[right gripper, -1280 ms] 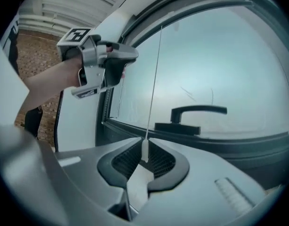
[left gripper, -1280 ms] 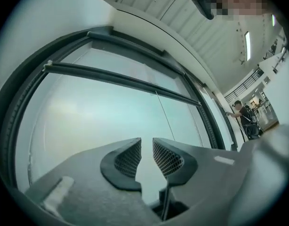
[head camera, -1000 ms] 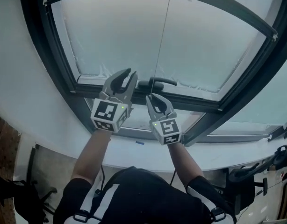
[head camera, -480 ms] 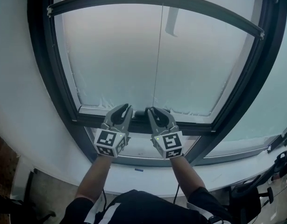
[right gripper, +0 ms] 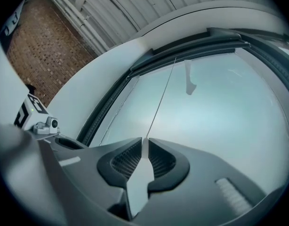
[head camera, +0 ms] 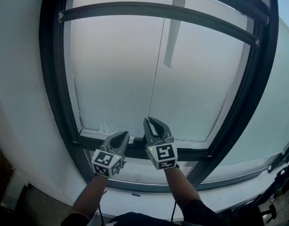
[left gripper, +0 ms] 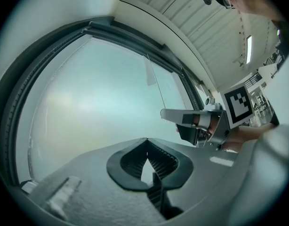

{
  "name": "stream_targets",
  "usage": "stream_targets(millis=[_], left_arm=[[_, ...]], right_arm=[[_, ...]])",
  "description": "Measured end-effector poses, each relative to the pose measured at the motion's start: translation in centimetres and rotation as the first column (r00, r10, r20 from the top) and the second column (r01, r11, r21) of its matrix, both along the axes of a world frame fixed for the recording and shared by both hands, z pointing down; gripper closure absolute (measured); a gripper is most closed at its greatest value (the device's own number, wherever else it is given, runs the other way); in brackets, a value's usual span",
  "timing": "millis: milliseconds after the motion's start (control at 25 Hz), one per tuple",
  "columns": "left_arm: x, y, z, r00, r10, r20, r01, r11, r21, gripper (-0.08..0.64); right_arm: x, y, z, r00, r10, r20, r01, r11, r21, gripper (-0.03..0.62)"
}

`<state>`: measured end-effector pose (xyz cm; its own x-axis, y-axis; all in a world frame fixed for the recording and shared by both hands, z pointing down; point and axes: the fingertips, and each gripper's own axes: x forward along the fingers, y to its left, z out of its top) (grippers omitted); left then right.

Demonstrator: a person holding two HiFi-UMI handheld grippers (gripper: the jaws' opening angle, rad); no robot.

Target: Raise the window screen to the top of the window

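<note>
Head view: both grippers sit low, at the middle of the window's bottom cross rail (head camera: 201, 152). Right gripper (head camera: 149, 121) is narrow, with its jaws nipped on the thin cord (head camera: 156, 79). The cord runs straight up the centre of the pane to a dark bar (head camera: 125, 8) near the window's top edge. Right gripper view agrees: the cord ends right at the jaw tips, with only a slit between the pads.

I read that bar as the leading edge of the window screen (head camera: 205, 25). That puts the screen high, just under the top of the frame (head camera: 49, 79) and not yet flush with it. The mesh is too fine to make out.

The cord grip makes sense. The bar is out of reach, so the cord is the only handle on it. A tip pinch at mid-span should keep the pull centred, so the bar rides level instead of cocking toward one side.

Left gripper (head camera: 124, 136) is fully closed, tips touching, with nothing between them in the left gripper view. It sits just left of the right one, beside the cord and not on it. Probably parked as the spare hand for a re-grip.

Risk: the thin cord slipping through the pads.
</note>
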<state>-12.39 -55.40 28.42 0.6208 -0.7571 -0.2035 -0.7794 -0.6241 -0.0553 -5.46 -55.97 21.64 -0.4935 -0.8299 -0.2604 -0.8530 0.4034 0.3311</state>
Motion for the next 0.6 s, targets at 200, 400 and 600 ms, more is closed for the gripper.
stream_targets(millis=[200,400,600], left_arm=[[-1.4,-0.1,0.0,0.999,-0.037,-0.017,0.037,0.999,-0.007,0.554],[-2.3,-0.5,-0.1,0.998,-0.052,-0.018,0.052,0.999,-0.012,0.554],[-2.2,-0.6,0.1,0.999,-0.051,-0.007,0.051,0.998,-0.024,0.554]], right_arm=[[1.2,-1.1,-3.7,0.999,0.011,0.030,-0.013,0.998,0.056,0.543],[2.1,-2.7,-6.9,0.996,0.038,0.082,-0.045,0.995,0.089,0.543],[1.7,-4.1,-8.1,0.993,0.044,0.108,-0.054,0.994,0.093,0.543]])
